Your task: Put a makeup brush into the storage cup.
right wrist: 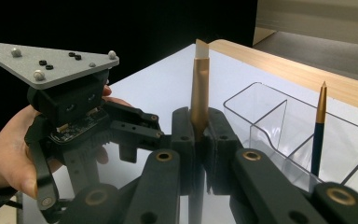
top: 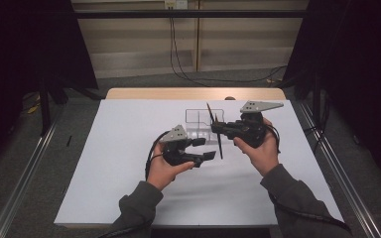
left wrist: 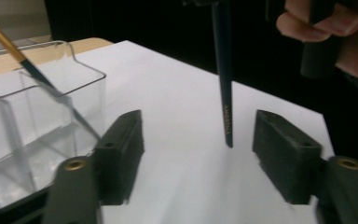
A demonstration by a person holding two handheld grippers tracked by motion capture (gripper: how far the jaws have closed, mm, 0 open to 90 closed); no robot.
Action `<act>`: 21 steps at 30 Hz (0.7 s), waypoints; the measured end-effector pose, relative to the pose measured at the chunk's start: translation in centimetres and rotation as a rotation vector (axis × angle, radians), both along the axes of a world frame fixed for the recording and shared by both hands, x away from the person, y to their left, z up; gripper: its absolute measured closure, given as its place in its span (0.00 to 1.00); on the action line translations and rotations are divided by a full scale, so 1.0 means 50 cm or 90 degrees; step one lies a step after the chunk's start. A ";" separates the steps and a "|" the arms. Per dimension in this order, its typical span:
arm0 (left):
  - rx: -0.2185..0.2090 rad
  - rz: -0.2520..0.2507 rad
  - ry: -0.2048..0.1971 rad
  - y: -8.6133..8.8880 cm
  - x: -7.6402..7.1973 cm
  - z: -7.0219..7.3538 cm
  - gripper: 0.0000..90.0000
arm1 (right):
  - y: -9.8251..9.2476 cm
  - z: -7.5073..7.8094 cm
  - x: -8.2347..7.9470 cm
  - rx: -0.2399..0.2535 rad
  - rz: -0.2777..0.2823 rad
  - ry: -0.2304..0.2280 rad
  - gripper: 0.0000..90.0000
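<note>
r tool [right wrist: 199, 140] grips brush [right wrist: 199, 88]; l tool [left wrist: 198, 154] open.

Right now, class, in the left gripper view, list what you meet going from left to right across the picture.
Clear divided box holding a leaning brush → left tong → dark brush handle standing upright → right tong → person's fingers.

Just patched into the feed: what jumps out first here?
The right gripper is shut on a long dark brush, held upright with its handle end touching the white table. Beside it the left gripper hangs open around that tip. Behind them, a clear divided box holds a second brush.
</note>
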State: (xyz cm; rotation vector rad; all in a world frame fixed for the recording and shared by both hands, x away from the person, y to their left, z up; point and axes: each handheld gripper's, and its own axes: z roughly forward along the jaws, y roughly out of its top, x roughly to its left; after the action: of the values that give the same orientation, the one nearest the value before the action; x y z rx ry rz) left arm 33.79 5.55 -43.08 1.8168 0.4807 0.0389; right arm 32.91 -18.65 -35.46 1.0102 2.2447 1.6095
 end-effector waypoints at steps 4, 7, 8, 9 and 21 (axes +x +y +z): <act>0.011 0.013 0.000 0.010 0.000 0.002 0.31 | -0.001 0.000 0.001 0.002 0.001 -0.001 0.94; 0.023 0.023 -0.007 0.018 0.000 0.005 0.25 | -0.001 0.000 0.001 0.002 0.000 -0.001 0.94; 0.026 0.023 -0.009 0.021 0.000 0.006 0.24 | -0.001 0.001 0.001 0.002 0.000 -0.003 0.94; 0.032 0.025 -0.007 0.023 -0.001 0.007 0.23 | -0.002 0.000 0.001 0.003 -0.001 -0.004 0.94; 0.044 0.038 -0.003 0.051 -0.002 0.009 0.18 | -0.009 0.002 0.001 0.006 -0.006 -0.013 0.94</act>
State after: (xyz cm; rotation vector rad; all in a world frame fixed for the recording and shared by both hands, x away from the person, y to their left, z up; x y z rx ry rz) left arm 33.68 8.12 -42.62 1.8696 0.5366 0.1020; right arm 32.96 -19.10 -35.38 0.9996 2.2185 1.6209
